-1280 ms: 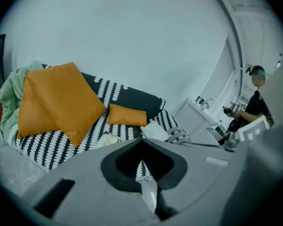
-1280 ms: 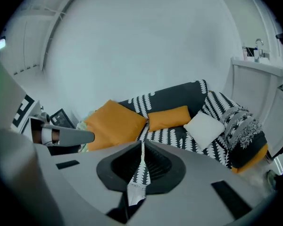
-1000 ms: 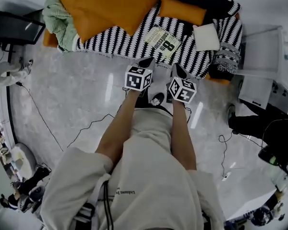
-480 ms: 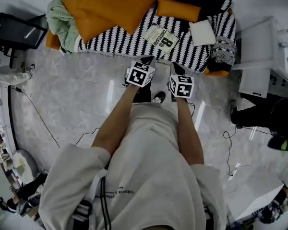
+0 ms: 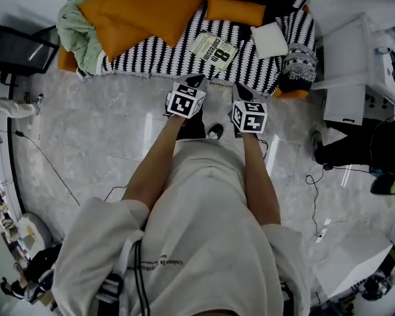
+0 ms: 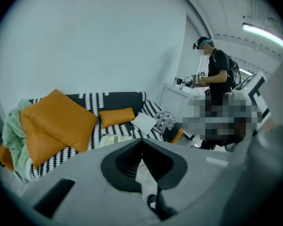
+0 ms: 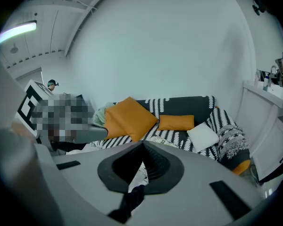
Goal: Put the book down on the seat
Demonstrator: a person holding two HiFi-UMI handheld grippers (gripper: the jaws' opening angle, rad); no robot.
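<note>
Book (image 5: 212, 50) lies flat on the striped sofa seat (image 5: 155, 59), its long axis slanting from upper left to lower right in the head view. It sits between the big orange cushion (image 5: 135, 12) and the white pillow (image 5: 268, 39), with nothing on top. Left gripper (image 6: 142, 147) and right gripper (image 7: 142, 149) are both closed on nothing, over the floor just short of the sofa.

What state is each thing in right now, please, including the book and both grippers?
Book: closed, lying flat on the seat, cover up, released.
Left gripper: fingers shut, empty, over the floor.
Right gripper: fingers shut, empty, over the floor.
Large orange cushion: leaning at the seat's back.
White cushion: lying on the seat, apart from the book.
Green blanket: crumpled at the seat's end.
</note>
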